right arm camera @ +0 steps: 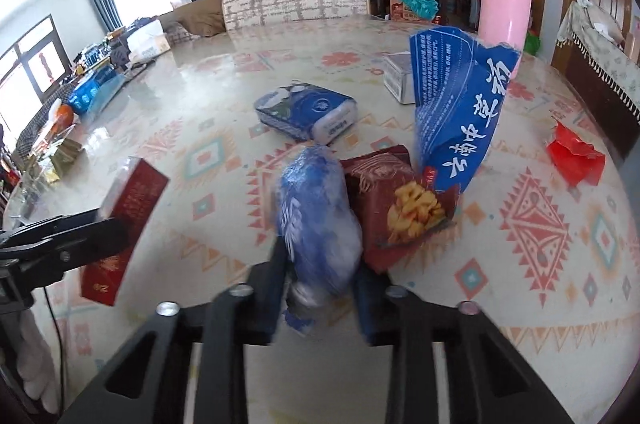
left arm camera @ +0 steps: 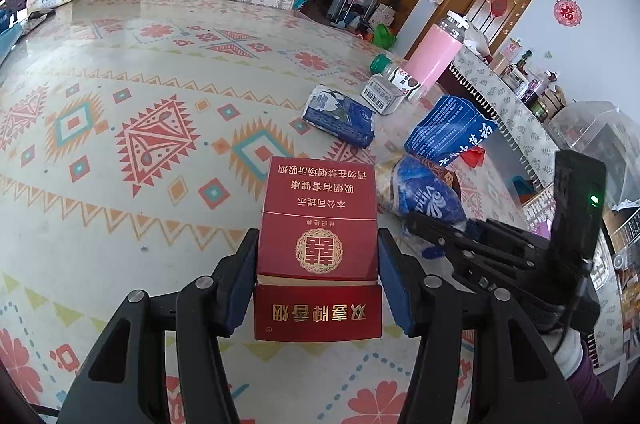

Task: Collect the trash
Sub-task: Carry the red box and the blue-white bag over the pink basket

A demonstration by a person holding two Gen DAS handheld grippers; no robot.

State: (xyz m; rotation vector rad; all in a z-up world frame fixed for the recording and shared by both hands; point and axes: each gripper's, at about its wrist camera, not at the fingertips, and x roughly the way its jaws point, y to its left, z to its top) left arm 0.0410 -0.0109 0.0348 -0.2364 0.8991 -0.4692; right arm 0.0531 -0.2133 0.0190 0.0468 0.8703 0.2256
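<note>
In the left wrist view my left gripper point(left arm camera: 318, 236) is shut on a red cigarette box point(left arm camera: 316, 244), pads against its two sides; its hinged lid hangs open toward the camera. To its right, my right gripper point(left arm camera: 440, 236) reaches onto a crumpled blue plastic wrapper point(left arm camera: 424, 192). The right wrist view shows that gripper point(right arm camera: 320, 264) shut on the blue wrapper point(right arm camera: 316, 216), which is blurred. A red snack packet point(right arm camera: 396, 204) lies against the wrapper. The red cigarette box point(right arm camera: 124, 220) sits tilted in the left gripper at the left.
On the patterned table point(left arm camera: 120, 184) lie a blue tissue pack point(right arm camera: 306, 112), an upright torn blue bag point(right arm camera: 456, 104), a small white box point(right arm camera: 400, 76) and a red scrap point(right arm camera: 576, 156). A pink thermos point(right arm camera: 506, 8) stands at the far edge, and a green-capped bottle point(left arm camera: 396, 74) lies on its side.
</note>
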